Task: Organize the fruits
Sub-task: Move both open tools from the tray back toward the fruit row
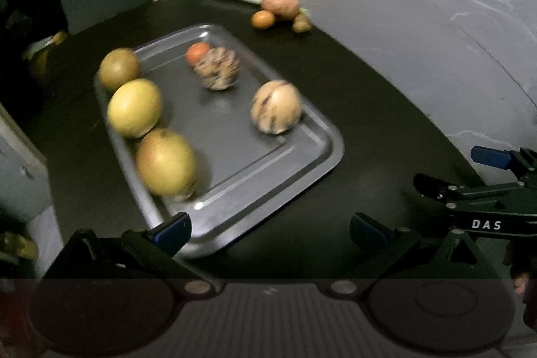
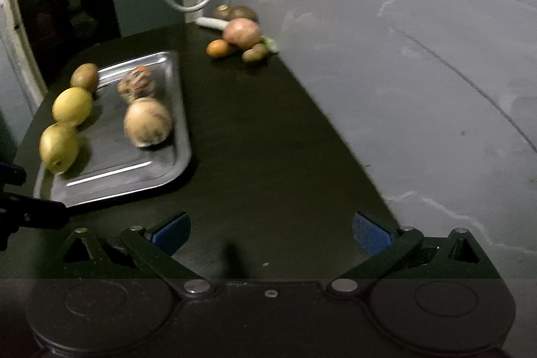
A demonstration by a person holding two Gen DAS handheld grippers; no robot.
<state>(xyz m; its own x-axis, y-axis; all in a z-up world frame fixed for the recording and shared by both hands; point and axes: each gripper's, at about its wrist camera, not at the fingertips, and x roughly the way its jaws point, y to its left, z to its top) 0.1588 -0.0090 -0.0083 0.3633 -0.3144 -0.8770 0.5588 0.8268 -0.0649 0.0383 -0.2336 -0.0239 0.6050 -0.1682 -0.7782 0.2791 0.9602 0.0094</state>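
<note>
Left claw (image 1: 270,232) gapes wide and empty, the tray (image 1: 312,156) with its fruit just ahead. Right claw (image 2: 271,232) is likewise spread and empty; the loose orange fruit (image 2: 217,48) lies well ahead on the tabletop (image 2: 268,130). Best approach low, straddling it squarely.

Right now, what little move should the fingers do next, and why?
Probably the right gripper should reach toward the small orange fruit at the far end of the table. Both grippers are open and empty, six fruits already sit on the metal tray, and that fruit lies at the near edge of the leftover pile, easiest to grab.
</note>
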